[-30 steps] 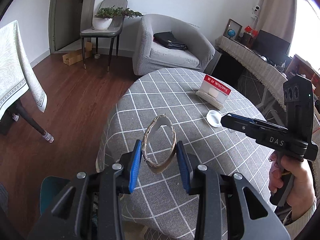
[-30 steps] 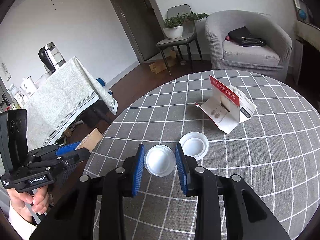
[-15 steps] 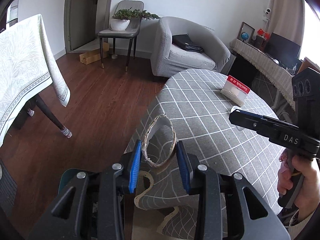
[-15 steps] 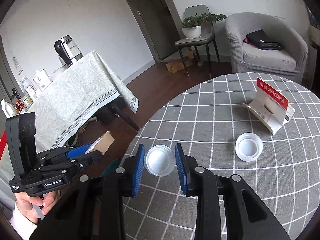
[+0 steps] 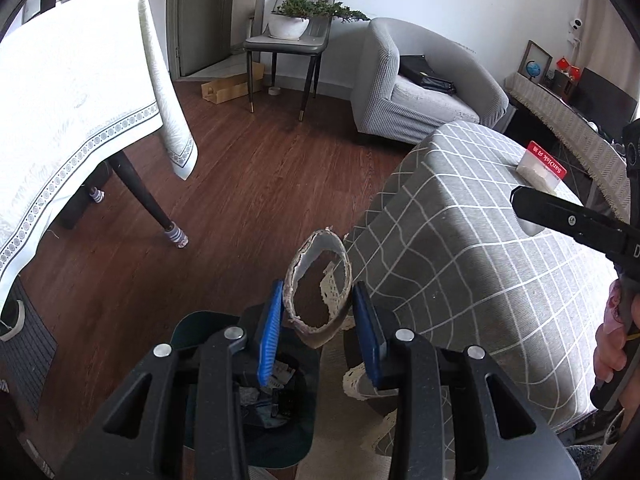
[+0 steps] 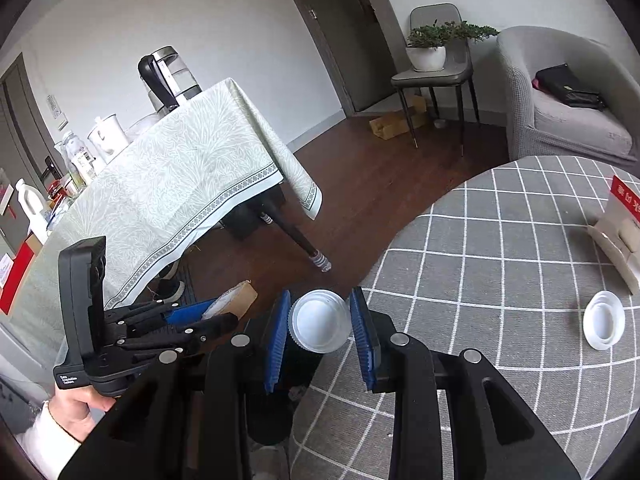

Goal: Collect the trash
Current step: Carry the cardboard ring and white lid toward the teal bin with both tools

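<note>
My left gripper [image 5: 316, 312] is shut on a torn cardboard tape ring [image 5: 318, 286] and holds it above a dark green trash bin [image 5: 260, 400] on the floor beside the round table [image 5: 480, 240]. My right gripper [image 6: 320, 320] is shut on a white plastic lid [image 6: 319, 320], held at the table's left edge above the bin [image 6: 288, 380]. A second white lid [image 6: 603, 325] and a red-and-white SanDisk card package [image 6: 622, 232] lie on the grey checked tablecloth. The left gripper also shows in the right wrist view [image 6: 192, 320], low at the left.
A table with a pale green cloth [image 5: 72, 120] stands at the left, its dark leg [image 5: 148, 204] near the bin. A grey armchair [image 5: 420, 92] and a chair with a plant [image 5: 292, 36] stand at the back. Wooden floor [image 5: 240, 184] lies between.
Both grippers have swung left off the tabletop with their loads. The left one now hangs over the bin, the right one sits at the table edge.
</note>
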The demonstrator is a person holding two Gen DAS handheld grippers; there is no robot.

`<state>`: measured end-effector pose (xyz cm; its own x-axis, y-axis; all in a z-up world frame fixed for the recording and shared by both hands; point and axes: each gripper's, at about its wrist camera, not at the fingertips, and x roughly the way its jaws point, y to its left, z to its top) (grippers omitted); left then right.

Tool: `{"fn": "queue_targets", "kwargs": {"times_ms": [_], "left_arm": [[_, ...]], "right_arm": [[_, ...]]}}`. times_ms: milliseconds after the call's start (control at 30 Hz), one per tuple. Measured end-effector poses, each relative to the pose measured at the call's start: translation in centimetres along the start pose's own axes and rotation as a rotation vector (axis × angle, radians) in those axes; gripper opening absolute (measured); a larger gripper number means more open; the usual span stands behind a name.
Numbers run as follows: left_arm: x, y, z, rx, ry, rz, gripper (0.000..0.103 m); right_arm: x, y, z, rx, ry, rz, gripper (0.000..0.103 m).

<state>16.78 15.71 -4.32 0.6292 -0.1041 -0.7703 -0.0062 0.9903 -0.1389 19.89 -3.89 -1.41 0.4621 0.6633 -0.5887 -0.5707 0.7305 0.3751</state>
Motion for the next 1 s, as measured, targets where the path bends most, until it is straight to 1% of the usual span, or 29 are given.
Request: {"fn": "queue_targets", "kwargs": {"times_ms": [267, 600, 833, 933, 1000], "left_arm": [[0.9, 2.8, -1.2, -0.031, 0.05, 0.03, 0.037], [3.4, 5.7, -3.0, -0.072, 0.146, 0.087, 0.037], [5.0, 7.0, -4.4, -0.088, 0.215, 0.094, 0.037], [6.1, 7.7, -5.2, -0.11, 0.255, 0.076, 0.037], [6.8, 8.2, -5.8, -0.118, 0.285, 0.077, 0.037]], "right_arm": [[2.5, 2.4, 0.3, -0.031, 0.028, 0.039, 0.031], [5.6, 4.7, -0.5, -0.065, 0.086, 0.068, 0.031], [8.1, 6.0, -1.4, -0.08, 0.137, 0.072, 0.031], [9.1, 6.6, -1.4, -0.083, 0.151, 0.073, 0.031], [9.6, 6.9, -1.5, -0.084, 0.158, 0.074, 0.031]]}}
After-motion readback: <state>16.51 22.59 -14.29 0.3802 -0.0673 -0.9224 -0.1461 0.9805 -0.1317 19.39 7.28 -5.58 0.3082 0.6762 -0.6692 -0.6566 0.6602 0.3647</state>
